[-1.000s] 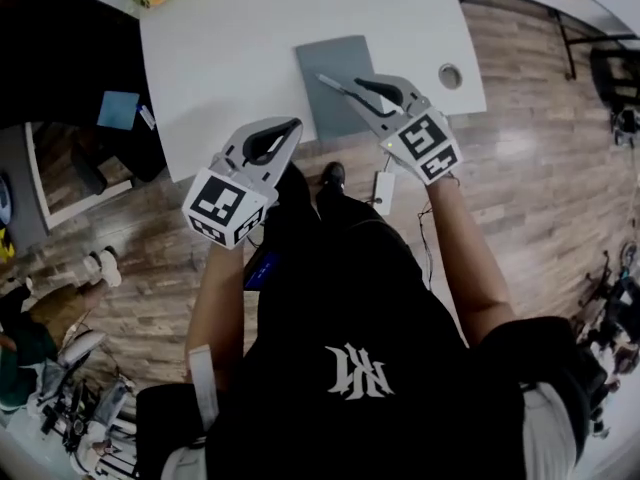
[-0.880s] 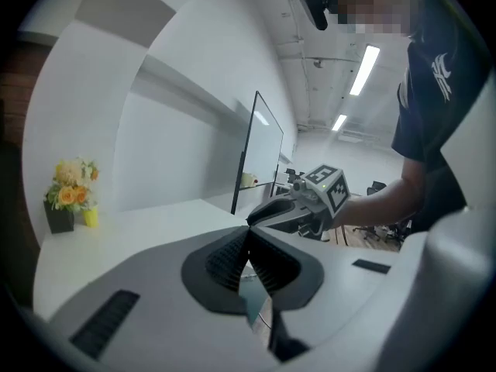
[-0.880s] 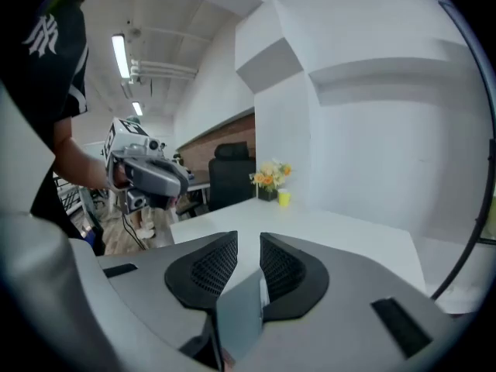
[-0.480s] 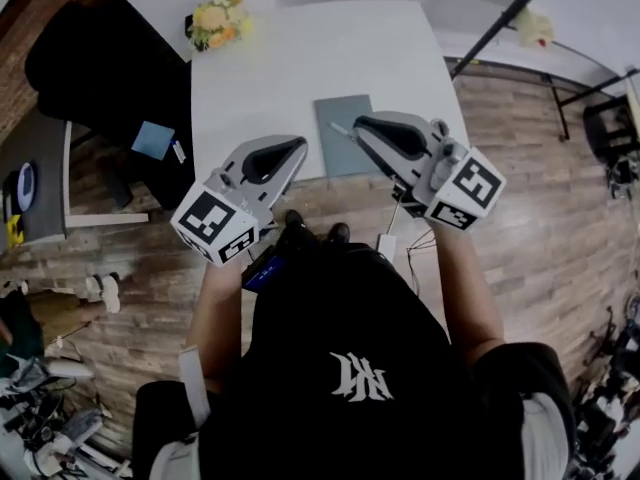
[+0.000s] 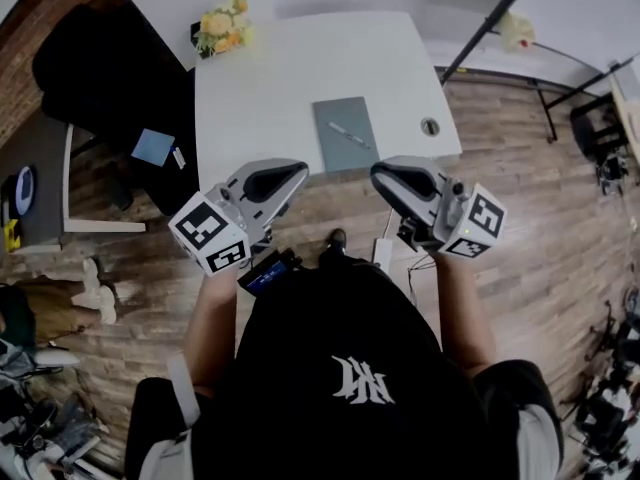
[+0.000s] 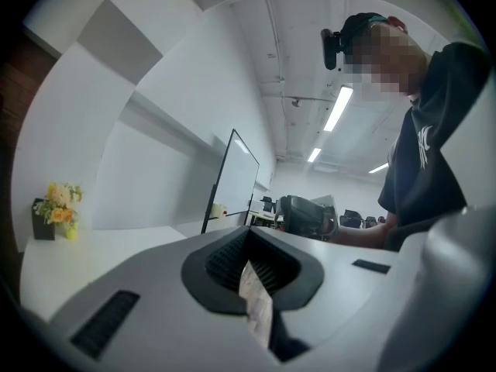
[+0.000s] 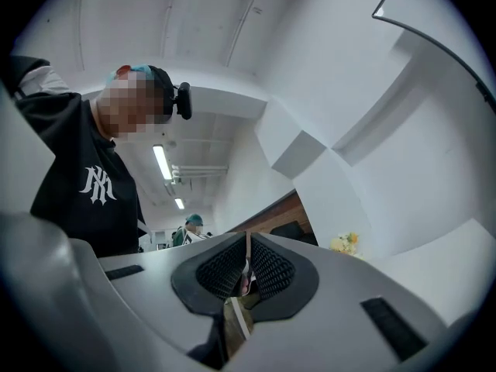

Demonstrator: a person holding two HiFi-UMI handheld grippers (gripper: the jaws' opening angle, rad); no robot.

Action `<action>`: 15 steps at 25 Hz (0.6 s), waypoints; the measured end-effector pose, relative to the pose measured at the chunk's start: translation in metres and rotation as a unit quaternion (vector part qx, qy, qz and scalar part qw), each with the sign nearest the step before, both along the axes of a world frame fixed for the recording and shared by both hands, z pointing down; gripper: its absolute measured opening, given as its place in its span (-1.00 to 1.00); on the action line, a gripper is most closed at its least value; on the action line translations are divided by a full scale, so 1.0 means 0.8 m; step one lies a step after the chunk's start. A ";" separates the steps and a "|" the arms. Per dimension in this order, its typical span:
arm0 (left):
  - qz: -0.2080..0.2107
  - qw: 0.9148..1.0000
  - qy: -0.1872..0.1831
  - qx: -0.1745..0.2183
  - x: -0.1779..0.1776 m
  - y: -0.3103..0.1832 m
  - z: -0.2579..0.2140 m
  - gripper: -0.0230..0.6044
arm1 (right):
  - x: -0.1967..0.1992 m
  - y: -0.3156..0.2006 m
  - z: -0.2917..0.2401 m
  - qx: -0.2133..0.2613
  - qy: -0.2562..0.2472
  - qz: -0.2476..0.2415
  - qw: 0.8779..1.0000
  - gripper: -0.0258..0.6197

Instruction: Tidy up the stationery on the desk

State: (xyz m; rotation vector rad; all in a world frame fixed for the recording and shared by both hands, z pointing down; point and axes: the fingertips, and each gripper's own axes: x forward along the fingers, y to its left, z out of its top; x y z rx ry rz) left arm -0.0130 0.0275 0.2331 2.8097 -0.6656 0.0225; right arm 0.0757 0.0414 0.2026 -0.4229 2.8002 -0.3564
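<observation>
A grey notebook [image 5: 343, 133] lies on the white desk [image 5: 270, 78] near its front edge, with a pen [image 5: 350, 135] lying slantwise on top. Both grippers hang in front of the desk edge, over the floor, well short of the notebook. My left gripper [image 5: 291, 172] is shut and empty; its own view shows the jaws [image 6: 249, 246] pressed together. My right gripper [image 5: 384, 174] has just been closing its jaws and now stands shut, with nothing between them in its own view [image 7: 246, 248].
A small pot of yellow flowers [image 5: 220, 26] stands at the desk's far left corner. A round cable hole [image 5: 430, 126] sits at the near right corner. A black chair [image 5: 105, 68] is to the left, a stand pole [image 5: 490, 23] at the back right.
Both grippers have risen and drawn back from the desk. The right gripper left the pen on the notebook and its jaws closed. The view now takes in the whole desk.
</observation>
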 end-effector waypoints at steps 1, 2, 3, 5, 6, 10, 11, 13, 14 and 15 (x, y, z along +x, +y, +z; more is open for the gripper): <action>0.004 1.000 0.001 -0.005 0.000 0.010 0.003 -0.92 | 0.000 0.010 0.002 -0.003 0.003 0.003 1.000 -0.78; 0.006 1.000 0.001 -0.010 0.000 0.019 0.006 -0.92 | -0.001 0.019 0.004 -0.006 0.006 0.005 1.000 -0.78; 0.008 1.000 0.001 -0.014 -0.001 0.030 0.009 -0.92 | -0.003 0.030 0.006 -0.010 0.008 0.006 1.000 -0.78; 0.008 1.000 0.002 -0.023 -0.007 0.057 0.018 -0.92 | -0.011 0.058 0.013 -0.017 0.012 0.002 1.000 -0.78; 0.007 1.000 0.003 -0.027 -0.012 0.074 0.023 -0.92 | -0.018 0.074 0.018 -0.021 0.016 -0.002 1.000 -0.78; -0.002 0.999 0.004 -0.047 -0.038 0.141 0.046 -0.92 | -0.051 0.142 0.036 -0.030 0.031 -0.016 0.999 -0.78; -0.003 0.999 0.005 -0.052 -0.042 0.154 0.051 -0.92 | -0.058 0.157 0.039 -0.032 0.033 -0.021 0.999 -0.78; -0.003 0.998 0.004 -0.057 -0.044 0.170 0.058 -0.92 | -0.066 0.175 0.045 -0.037 0.036 -0.029 0.998 -0.78; -0.002 0.998 0.002 -0.059 -0.041 0.173 0.060 -0.92 | -0.066 0.179 0.049 -0.042 0.036 -0.031 0.998 -0.78; 0.000 0.998 0.001 -0.059 -0.038 0.176 0.061 -0.92 | -0.065 0.181 0.052 -0.046 0.036 -0.033 0.998 -0.78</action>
